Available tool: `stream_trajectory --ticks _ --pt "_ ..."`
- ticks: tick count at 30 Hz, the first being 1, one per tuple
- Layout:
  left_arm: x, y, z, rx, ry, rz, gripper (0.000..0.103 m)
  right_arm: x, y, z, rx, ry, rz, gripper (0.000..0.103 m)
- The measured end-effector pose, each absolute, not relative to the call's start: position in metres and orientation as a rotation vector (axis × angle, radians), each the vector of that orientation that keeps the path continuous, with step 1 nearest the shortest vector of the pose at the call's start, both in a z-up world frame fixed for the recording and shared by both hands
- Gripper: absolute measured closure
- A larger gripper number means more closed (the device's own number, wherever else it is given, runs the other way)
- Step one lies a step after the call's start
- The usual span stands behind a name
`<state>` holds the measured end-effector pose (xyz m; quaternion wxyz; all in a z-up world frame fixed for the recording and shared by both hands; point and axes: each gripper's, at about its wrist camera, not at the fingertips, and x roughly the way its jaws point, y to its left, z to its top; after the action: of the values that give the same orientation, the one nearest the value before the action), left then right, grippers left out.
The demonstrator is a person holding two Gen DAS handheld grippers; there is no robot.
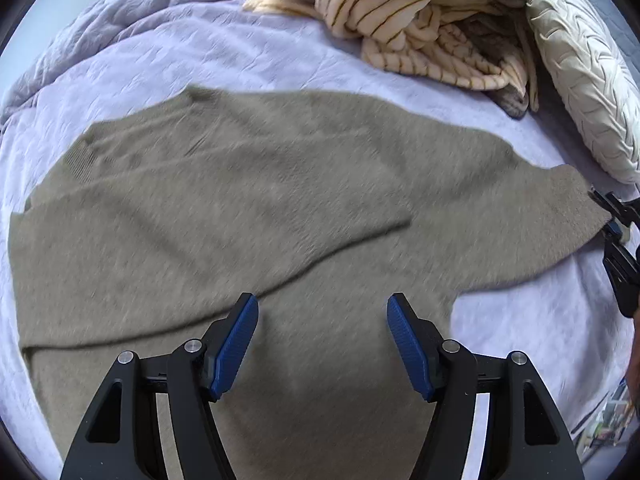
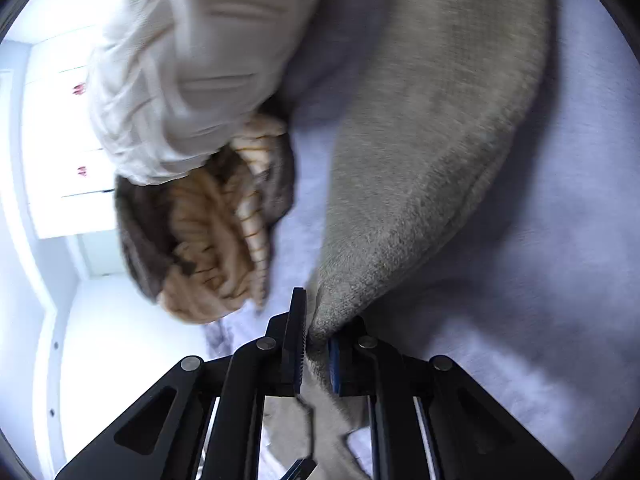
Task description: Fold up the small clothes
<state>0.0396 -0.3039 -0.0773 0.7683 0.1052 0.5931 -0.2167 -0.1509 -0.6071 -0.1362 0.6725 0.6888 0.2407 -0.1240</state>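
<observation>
An olive-grey knit sweater (image 1: 256,200) lies spread on the lavender bedspread (image 1: 240,52), one sleeve folded across its body. My left gripper (image 1: 322,320) hovers over the sweater's lower middle, open, with nothing between its blue pads. The other sleeve stretches out to the right, where my right gripper (image 1: 614,216) holds its cuff. In the right wrist view the sleeve (image 2: 432,160) runs away from my right gripper (image 2: 318,340), whose jaws are shut on the cuff end.
A heap of cream and brown striped clothes (image 1: 420,20) lies at the far side of the bed, also in the right wrist view (image 2: 224,248). A cream textured pillow (image 1: 580,92) sits at the right edge. White cupboard doors (image 2: 60,120) stand beyond the bed.
</observation>
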Motion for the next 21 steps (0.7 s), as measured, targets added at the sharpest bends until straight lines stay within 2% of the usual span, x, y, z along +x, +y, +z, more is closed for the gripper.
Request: stream_trajectory --ticks 5,10,17,21 --pt "0.040 -0.334 -0.097 0.276 1.300 -0.529 0.035 -0.130 -0.597 -0.103 1.491 0.517 -0.139 0.093" --pt "0.032 -0.317 -0.094 0.287 1.281 -0.538 0.035 -0.090 -0.567 -0.061 1.350 0.558 -0.005 0.093" --pt "0.050 -0.217 -0.058 0.204 1.199 -0.420 0.035 -0.004 -0.467 0.000 0.924 0.734 0.188 0.093" --pt "0.066 -0.139 -0.055 0.174 1.192 -0.280 0.035 0.044 -0.369 0.005 0.621 0.879 0.299 0.093"
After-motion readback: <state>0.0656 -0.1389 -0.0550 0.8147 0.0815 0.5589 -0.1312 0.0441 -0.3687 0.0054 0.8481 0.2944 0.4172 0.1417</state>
